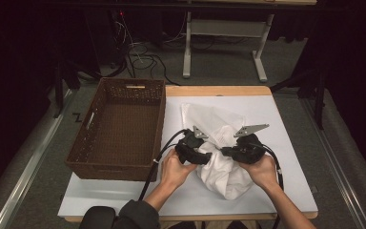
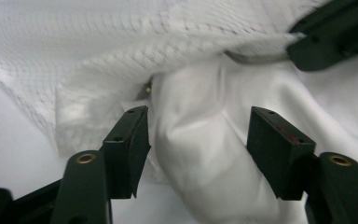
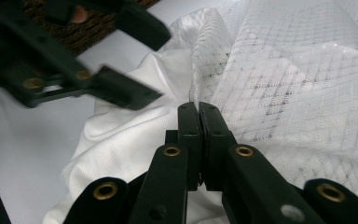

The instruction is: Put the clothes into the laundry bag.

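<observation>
Both forearms enter from the worktop's (image 1: pixel 276 109) near edge, hands facing across the white garment (image 1: pixel 224 179) near that edge. Left gripper (image 2: pixel 198 140) — jaws released, straddling a fold; right gripper (image 3: pixel 199 116) — jaws clenched, pinching the cloth.

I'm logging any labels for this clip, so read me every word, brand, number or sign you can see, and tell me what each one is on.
There is no readable text.
The white garment and the mesh laundry bag show no label or print.
The wicker basket has a small pale tag on its far rim, too small to read.
The left gripper and right gripper carry no markings.
</observation>
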